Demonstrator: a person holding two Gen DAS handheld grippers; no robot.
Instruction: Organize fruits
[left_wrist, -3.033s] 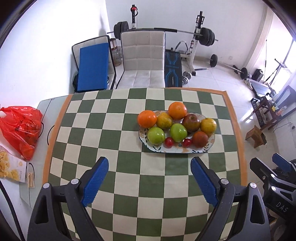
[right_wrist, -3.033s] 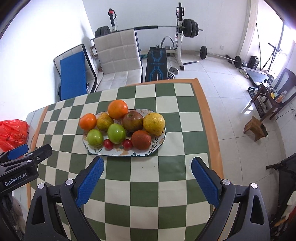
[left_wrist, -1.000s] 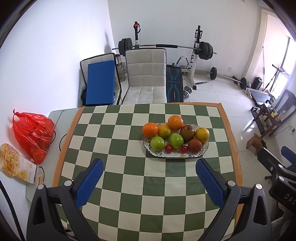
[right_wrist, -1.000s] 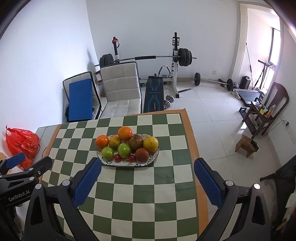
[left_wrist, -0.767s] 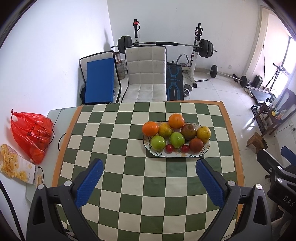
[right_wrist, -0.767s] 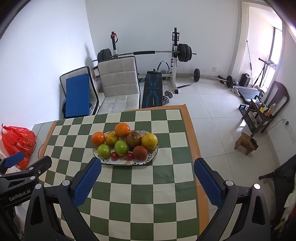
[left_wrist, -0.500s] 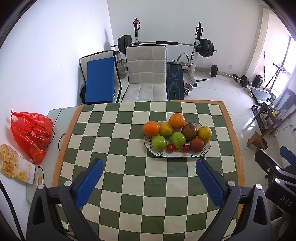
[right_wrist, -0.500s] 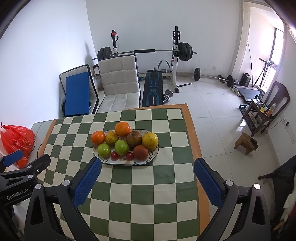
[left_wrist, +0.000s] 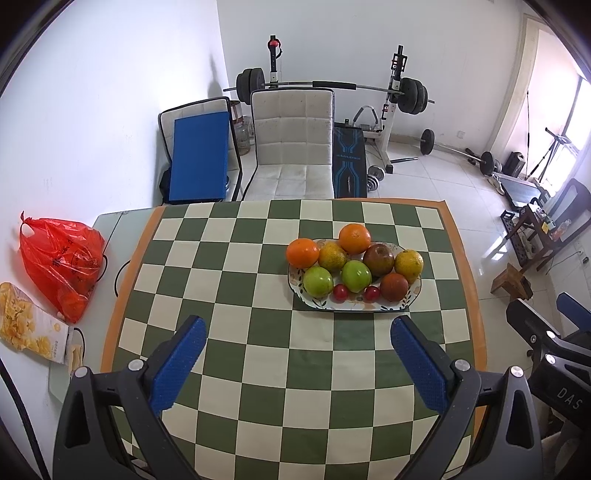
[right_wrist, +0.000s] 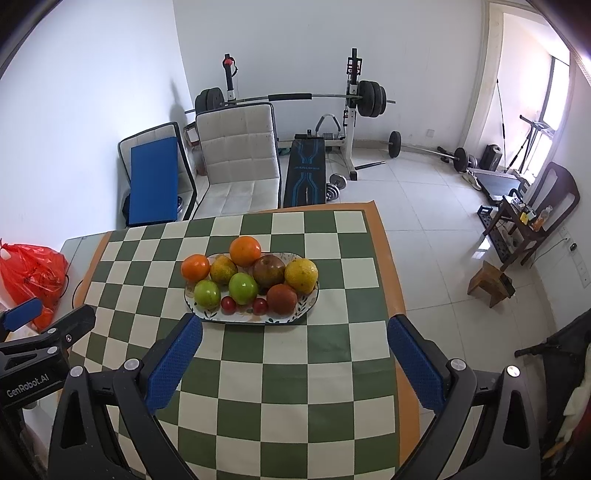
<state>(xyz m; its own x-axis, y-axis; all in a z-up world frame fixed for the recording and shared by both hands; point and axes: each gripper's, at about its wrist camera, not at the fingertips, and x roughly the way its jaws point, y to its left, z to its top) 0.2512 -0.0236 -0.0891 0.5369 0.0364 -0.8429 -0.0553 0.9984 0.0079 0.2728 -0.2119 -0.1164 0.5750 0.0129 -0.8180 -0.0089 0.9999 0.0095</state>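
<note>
Both claws (left_wrist: 295, 332) (right_wrist: 291, 328) spread, empty; plate (left_wrist: 415, 293) mostly fruit-covered.

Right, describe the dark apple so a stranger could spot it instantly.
On the green-and-cream checkered tablecloth sits an oval patterned ceramic plate of fruit. The dark reddish-brown apple is in its back row, between the top bright orange and the yellow citrus; it alone shows a stem dimple.

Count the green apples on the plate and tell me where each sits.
2. One green apple lies at the plate's front left; the other green apple sits just right of it, mid-plate, between the two small red fruits. More may be hidden.
</note>
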